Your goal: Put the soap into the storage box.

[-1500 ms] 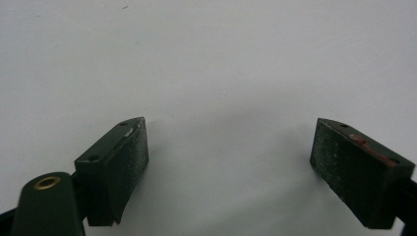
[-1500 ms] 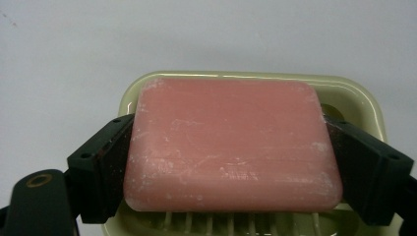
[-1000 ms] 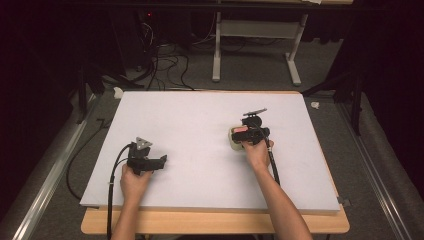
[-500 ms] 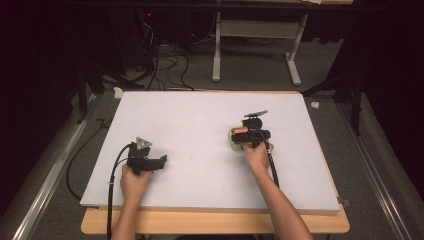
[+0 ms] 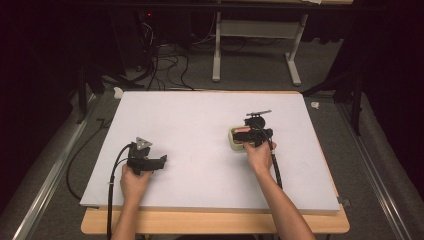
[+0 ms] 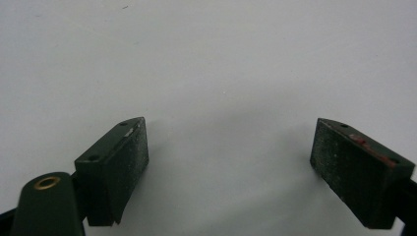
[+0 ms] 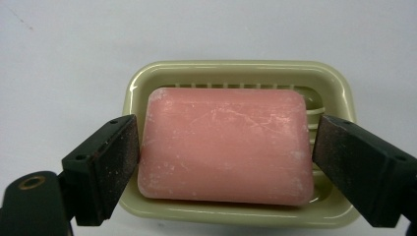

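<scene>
right gripper [image 7: 223,147] jaws have just been opening, pink soap [image 7: 223,145] between them, maybe let go | soap lies in green dish [image 7: 236,71] near tabletop's right edge | left gripper [image 6: 231,162] spread, holds nothing

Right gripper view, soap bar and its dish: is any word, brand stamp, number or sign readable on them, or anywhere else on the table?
None. The pink soap bar shows scuffs and whitish marks, no stamp. The pale green soap dish carries no lettering, and neither does the white table surface.
</scene>
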Available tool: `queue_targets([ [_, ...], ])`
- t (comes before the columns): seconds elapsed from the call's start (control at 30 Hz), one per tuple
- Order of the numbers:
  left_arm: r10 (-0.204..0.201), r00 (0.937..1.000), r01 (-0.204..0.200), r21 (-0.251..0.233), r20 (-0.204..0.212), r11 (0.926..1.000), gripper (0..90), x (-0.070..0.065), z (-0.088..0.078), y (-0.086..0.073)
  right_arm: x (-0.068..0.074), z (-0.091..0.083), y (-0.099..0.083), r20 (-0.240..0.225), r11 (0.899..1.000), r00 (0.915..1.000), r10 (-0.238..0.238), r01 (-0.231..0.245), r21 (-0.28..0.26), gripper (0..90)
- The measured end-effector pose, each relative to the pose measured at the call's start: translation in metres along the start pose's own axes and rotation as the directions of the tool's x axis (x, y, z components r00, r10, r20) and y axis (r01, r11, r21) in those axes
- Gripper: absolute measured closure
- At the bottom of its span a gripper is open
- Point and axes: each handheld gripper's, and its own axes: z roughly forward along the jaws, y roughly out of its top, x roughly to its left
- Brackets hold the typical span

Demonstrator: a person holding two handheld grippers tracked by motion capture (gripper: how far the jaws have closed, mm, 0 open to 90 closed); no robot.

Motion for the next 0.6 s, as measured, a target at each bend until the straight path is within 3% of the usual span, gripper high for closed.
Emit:
queue_targets([
  [0.6,0.000,1.0000,0.000,0.000,-0.002,1.0000,15.0,0.000,0.000,0.000,-0.024,-0.022,-0.010,-0.050,0.992,0.9974,-0.053,0.047,-0.118,14.4],
])
